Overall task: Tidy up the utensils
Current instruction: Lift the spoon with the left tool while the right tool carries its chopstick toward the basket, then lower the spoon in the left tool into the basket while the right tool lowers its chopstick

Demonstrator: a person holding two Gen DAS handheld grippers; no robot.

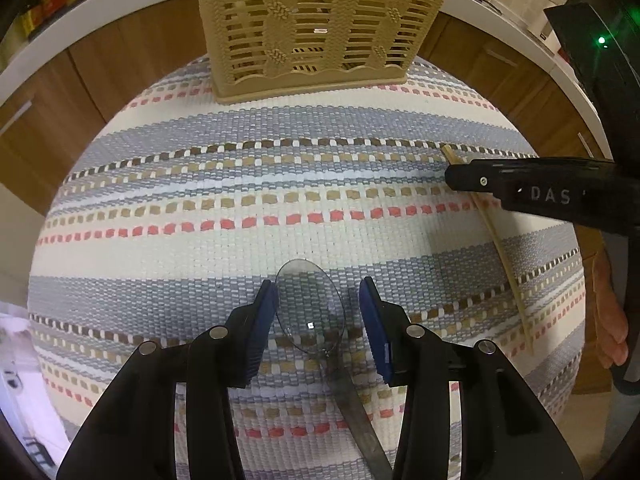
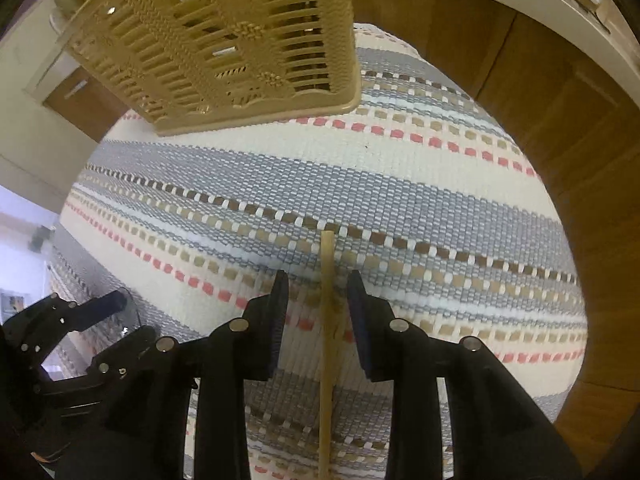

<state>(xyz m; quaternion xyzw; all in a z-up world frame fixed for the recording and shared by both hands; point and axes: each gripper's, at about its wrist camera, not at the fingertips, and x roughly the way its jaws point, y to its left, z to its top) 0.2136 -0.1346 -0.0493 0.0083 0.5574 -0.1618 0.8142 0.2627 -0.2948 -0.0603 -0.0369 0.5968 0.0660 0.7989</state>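
A clear plastic spoon [image 1: 310, 310] lies on the striped woven mat [image 1: 200, 184], its bowl between the fingers of my left gripper [image 1: 318, 302], which is open around it without touching. A wooden chopstick [image 2: 327, 320] lies on the mat between the open fingers of my right gripper [image 2: 318, 294]; it also shows in the left wrist view [image 1: 500, 248], under the right gripper [image 1: 520, 190]. A tan slatted utensil basket [image 1: 316, 24] stands upright at the mat's far edge, also in the right wrist view [image 2: 224, 40]. The left gripper [image 2: 80, 332] shows at lower left there.
The mat [image 2: 400, 184] covers a round-looking tabletop. Wooden cabinet doors [image 1: 100, 68] and a white countertop edge [image 1: 80, 12] run behind it. A dark device with a green light [image 1: 600, 40] sits at the far right.
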